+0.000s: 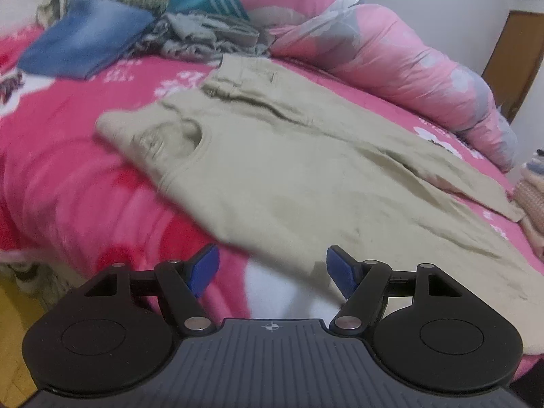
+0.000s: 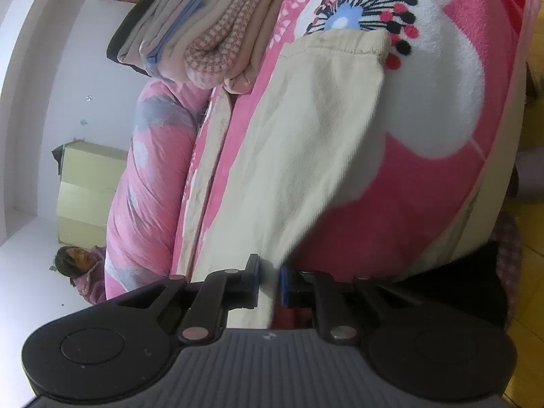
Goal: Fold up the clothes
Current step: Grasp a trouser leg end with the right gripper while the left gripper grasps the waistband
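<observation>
The trousers [image 1: 272,156] were matt beige twill cloth with a fine diagonal weave. The blanket [image 1: 68,176] under them looked like plush pink fleece. The far quilt [image 1: 391,51] was smooth, puffy cotton. The left gripper [image 1: 272,273] was matt black plastic with blue pads [image 1: 204,270] and shiny metal pins.

Beige trousers [image 1: 306,156] across pink bedspread [image 1: 68,176]
</observation>
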`<state>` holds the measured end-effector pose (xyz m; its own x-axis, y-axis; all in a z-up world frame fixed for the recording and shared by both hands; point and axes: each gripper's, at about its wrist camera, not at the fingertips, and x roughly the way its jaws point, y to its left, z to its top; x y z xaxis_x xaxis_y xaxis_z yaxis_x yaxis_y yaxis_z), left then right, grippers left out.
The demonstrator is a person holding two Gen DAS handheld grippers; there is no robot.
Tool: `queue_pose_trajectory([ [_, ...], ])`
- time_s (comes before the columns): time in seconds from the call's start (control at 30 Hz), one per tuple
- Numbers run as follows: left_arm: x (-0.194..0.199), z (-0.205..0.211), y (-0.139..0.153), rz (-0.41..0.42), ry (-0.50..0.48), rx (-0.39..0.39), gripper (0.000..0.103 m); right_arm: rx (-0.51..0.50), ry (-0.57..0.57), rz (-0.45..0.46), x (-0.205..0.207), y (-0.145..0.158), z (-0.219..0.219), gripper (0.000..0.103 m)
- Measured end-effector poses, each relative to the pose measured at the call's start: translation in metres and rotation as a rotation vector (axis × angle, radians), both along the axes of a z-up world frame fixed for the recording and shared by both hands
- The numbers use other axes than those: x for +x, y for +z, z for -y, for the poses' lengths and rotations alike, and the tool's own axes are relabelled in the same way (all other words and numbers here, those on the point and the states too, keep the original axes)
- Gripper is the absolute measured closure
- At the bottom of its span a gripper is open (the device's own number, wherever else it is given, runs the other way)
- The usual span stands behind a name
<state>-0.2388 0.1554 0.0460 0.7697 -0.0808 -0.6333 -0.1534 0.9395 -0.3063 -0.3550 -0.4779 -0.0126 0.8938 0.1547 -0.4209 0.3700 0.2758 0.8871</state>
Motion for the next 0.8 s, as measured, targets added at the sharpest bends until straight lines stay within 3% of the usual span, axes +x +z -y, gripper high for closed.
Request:
queue_pose_trajectory([
  [0.3,0.010,-0.021,-0.001,0.086,0.066,-0.119,0.033,-0.010,-0.019,-0.016,0.001,0.004,-0.003,0.091],
  [0.5,0.020,-0.036,0.000,0.128,0.142,-0.148,0.034,0.007,-0.040,-0.003,-0.003,0.000,-0.003,0.091],
  [0.67,0.027,-0.048,0.000,0.163,0.205,-0.171,0.055,-0.053,-0.043,-0.017,-0.002,0.008,-0.006,0.098],
  [0.8,0.033,-0.058,0.001,0.191,0.255,-0.190,0.083,-0.141,-0.044,-0.019,0.002,0.024,-0.013,0.101],
])
